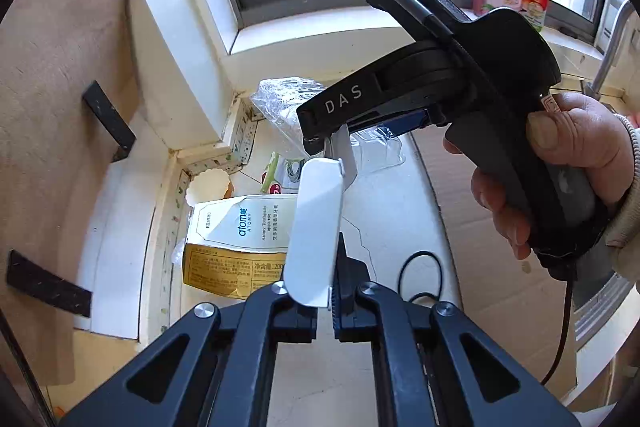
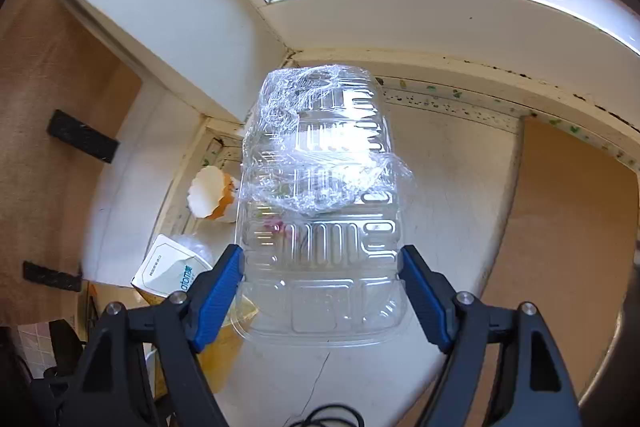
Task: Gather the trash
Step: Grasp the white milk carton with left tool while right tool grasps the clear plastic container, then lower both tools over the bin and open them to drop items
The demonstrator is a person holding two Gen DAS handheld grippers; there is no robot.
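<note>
Both grippers loaded with trash
Left gripper [image 1: 330,301] clenches a white flat packet [image 1: 316,231]; right gripper [image 2: 322,291] grasps the clear plastic clamshell [image 2: 320,187] — squeeze gently, it crushes easily.

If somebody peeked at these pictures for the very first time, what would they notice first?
Probably the clear plastic box with crinkly wrap on top, filling the middle of the right view between the right tongs, whose blue pads press its sides. In the left view, the left tongs are shut on a flat white piece that sticks up in the middle. Behind it a toothpaste box lies on the counter.
</note>
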